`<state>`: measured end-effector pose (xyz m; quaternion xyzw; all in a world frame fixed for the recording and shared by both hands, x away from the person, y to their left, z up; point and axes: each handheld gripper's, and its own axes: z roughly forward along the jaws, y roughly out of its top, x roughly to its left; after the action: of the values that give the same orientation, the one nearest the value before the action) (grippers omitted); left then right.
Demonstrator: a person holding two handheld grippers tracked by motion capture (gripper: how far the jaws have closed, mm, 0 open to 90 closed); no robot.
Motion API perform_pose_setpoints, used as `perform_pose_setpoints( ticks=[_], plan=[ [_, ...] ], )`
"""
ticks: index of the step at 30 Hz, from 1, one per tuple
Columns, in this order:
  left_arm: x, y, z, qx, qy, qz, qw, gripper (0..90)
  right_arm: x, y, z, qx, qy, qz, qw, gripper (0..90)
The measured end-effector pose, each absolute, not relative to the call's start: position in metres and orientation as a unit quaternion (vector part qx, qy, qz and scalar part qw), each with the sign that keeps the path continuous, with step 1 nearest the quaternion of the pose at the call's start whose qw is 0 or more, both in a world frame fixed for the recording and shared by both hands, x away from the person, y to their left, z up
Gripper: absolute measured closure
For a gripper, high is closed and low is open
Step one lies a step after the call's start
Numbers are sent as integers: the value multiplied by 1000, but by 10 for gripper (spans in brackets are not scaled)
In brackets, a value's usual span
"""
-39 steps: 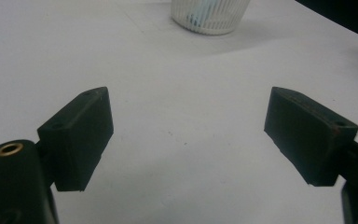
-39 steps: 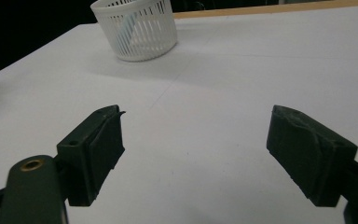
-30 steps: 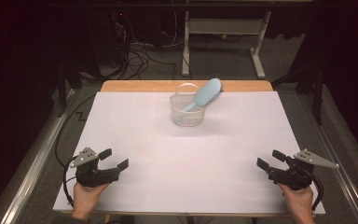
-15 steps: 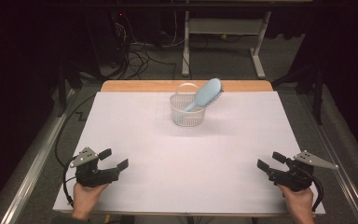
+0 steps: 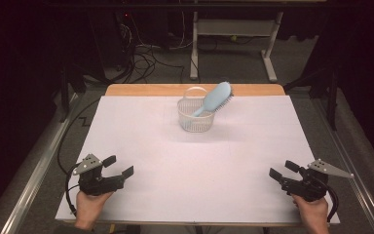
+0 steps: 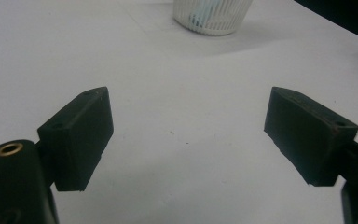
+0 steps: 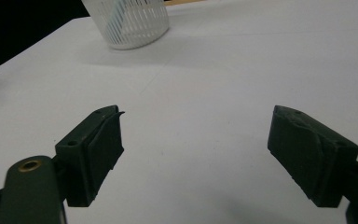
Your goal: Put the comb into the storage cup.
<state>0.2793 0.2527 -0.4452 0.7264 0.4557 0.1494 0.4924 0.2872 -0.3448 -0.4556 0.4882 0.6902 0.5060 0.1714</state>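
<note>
— What is out there for you to take hold of?

— A pale blue hairbrush (image 5: 215, 99), standing handle-down in a small white slatted basket (image 5: 195, 116). Both sit well ahead of my two grippers, toward the far edge of the table (image 5: 141, 146), about midway between them. From my left gripper (image 5: 117, 166) the basket is ahead and to the right; from my right gripper (image 5: 281, 171) it is ahead and to the left.

— How do you expect them to handle?

— I judge both light and stiff. The brush looks like smooth plastic, so probably a little slippery; its head leans out over the basket's right rim, bristles facing away. I would pinch the neck just below the head, across the flat sides, not on the bristles. The basket looks thin-walled and likely to tip or slide if the brush drags on its rim, so one gripper may have to steady it by the wall or the hoop handle.

— And your grippers?

— Both are wide open and hold nothing, resting low near my edge of the table, well apart.

— Room to move?

— Plenty. The white sheet between me and the basket is bare. The wooden far edge lies just behind the basket, so I would not push it forward.
</note>
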Motion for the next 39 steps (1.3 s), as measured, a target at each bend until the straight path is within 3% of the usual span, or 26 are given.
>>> perform_pose_setpoints(
  ticks=[39],
  plan=[
    [280, 252, -446, 728, 456, 144, 491, 149, 279, -352, -461, 480, 702, 500, 165, 167]
  ],
)
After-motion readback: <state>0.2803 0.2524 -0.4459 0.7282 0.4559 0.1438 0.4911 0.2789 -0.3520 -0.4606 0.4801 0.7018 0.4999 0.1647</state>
